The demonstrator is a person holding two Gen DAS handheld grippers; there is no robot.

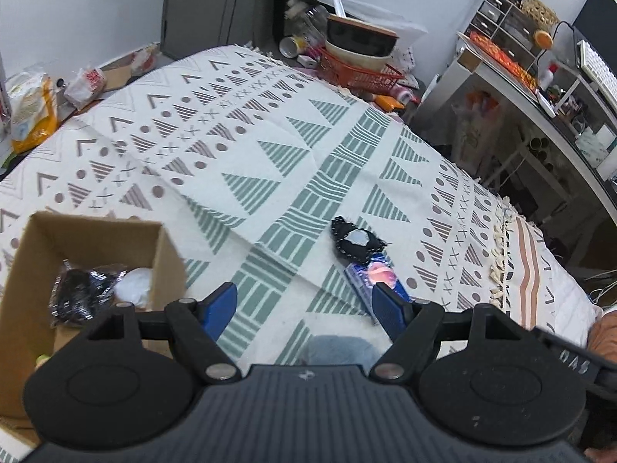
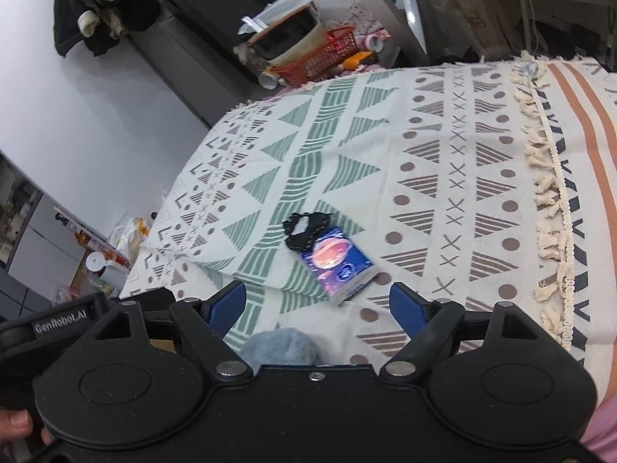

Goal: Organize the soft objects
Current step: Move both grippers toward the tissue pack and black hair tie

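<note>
Soft objects: a small black fabric piece (image 1: 356, 241) with white stitching and a pale patch lies on the patterned cloth (image 1: 239, 146), right of centre in the left wrist view; it touches the top end of a blue packet (image 1: 380, 281).
Blue packet: printed with a pink-orange round picture, lying flat, centre of the right wrist view (image 2: 337, 262), with the black fabric piece (image 2: 306, 229) at its upper left corner.
Fluffy blue-grey item: low centre in both views (image 2: 283, 345), partly hidden behind the gripper bodies; what it is cannot be told.
Cardboard box: lower left of the left wrist view (image 1: 96, 231), open at the top, holding a dark shiny bundle (image 1: 83, 293) and something white (image 1: 133, 287).
Left gripper (image 1: 304, 305): blue-padded jaws wide apart, nothing between them, above the cloth; its right finger overlaps the packet in the picture.
Right gripper (image 2: 318, 305): jaws wide apart, holding nothing, just below the packet in frame.
Background: red basket (image 1: 360, 71) with stacked bowls at upper centre; cluttered desk (image 1: 540, 88) at upper right.
</note>
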